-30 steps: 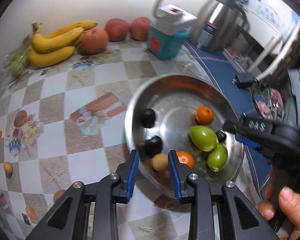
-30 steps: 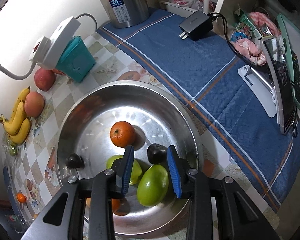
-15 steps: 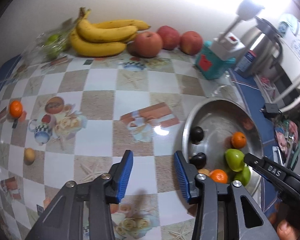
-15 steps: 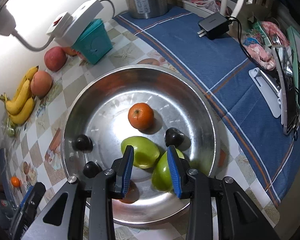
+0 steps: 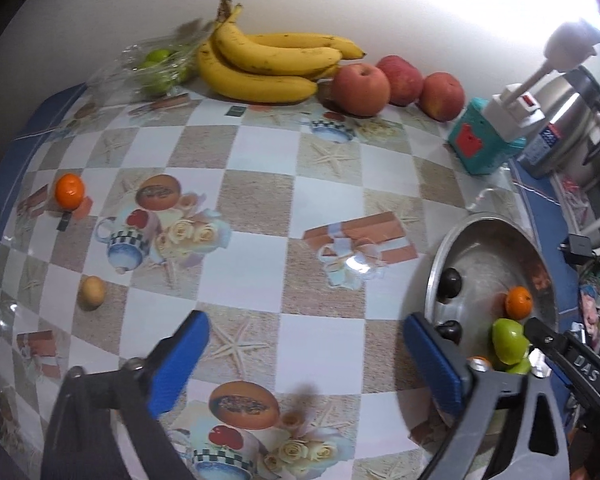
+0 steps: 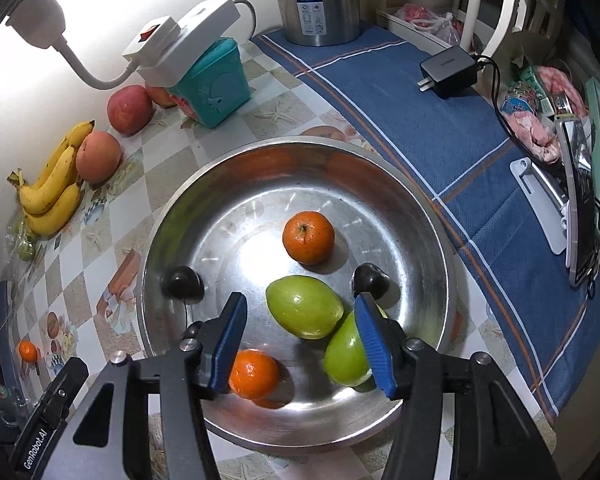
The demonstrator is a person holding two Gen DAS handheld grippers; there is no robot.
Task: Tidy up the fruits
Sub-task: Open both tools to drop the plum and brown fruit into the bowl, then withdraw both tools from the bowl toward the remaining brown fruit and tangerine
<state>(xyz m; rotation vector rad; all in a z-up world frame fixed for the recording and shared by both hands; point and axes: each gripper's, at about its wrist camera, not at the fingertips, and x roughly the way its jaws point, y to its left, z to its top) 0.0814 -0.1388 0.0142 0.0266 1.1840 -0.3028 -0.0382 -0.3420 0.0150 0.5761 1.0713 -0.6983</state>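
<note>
1. A checkered tabletop [image 5: 252, 204] carries a steel bowl [image 6: 432, 240], where two oranges, two green fruits and dark fruits are already gathered.
2. An orange [image 5: 69, 190] and a small brown fruit [image 5: 91, 293] remain loose, left of the left gripper [image 5: 304, 356], whose fingers are opening, empty.
3. The right gripper [image 6: 300, 336], opening, is poised over a green fruit [image 6: 304, 306]; nothing is gripped.

A: The bowl [image 6: 432, 240] was bare metal, polished, with bright glare on its floor. The kettle [image 6: 316, 0] was brushed steel with a paper-like printed label.

B: And the table cover [image 5: 260, 200]?

A: A glossy printed sheet, smooth, catching a light spot. The blue cloth [image 6: 400, 92] beside it was woven and matt.

B: The fruit?

A: The tangerine [image 6: 308, 236] had a dimpled, faintly shiny skin; the green fruit [image 6: 304, 306] was smooth and waxy. The bananas [image 5: 268, 64] looked matt and speckled. The bag [image 5: 156, 64] was thin, clear, crinkled plastic.

B: The teal box [image 6: 216, 84]?

A: Matt plastic.
</note>
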